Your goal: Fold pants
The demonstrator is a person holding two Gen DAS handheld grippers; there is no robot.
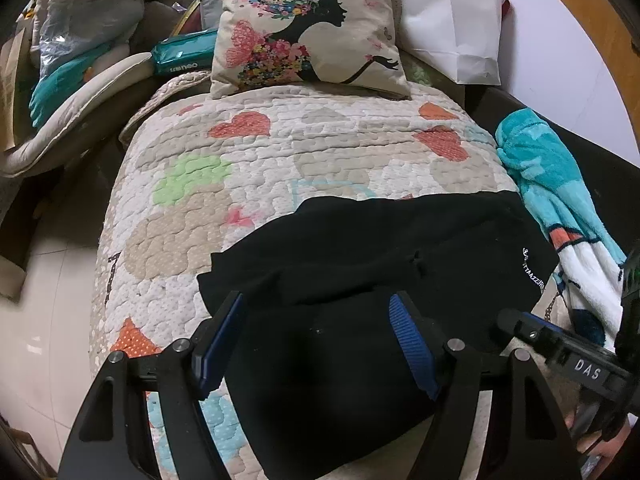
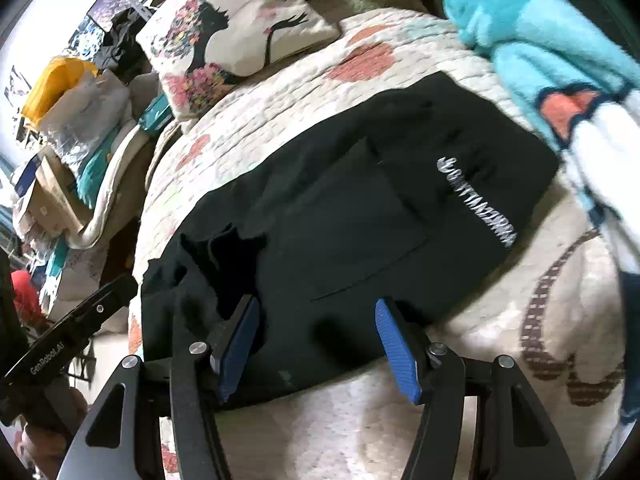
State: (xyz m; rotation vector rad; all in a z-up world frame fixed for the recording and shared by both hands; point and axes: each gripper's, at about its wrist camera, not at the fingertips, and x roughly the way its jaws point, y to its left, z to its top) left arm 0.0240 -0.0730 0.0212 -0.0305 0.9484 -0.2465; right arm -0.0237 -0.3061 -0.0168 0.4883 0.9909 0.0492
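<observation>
Pants (image 1: 360, 264), black and already folded into a compact bundle, lie on the quilted bed (image 1: 192, 208) just beyond both grippers' fingers (image 1: 218, 344), spread wide and holding nothing, probably poised to tidy it, with a turquoise blanket (image 1: 540, 168) beside the pants and a printed pillow (image 1: 304, 28) beyond

White lettering (image 1: 534, 270) on the black pants (image 1: 360, 248) is too small to read from the left wrist, and smeared by blur from the right. The pants' near end disappears behind the left gripper (image 1: 320, 344) and off the bottom edge. The right gripper (image 1: 568, 354) pokes in from the right, jaws cut off, so its state can't be told there. The turquoise blanket (image 2: 540, 40) is blurred and clipped by the lens edge. The clutter pile (image 2: 68, 128) at left is too jumbled to sort out.
</observation>
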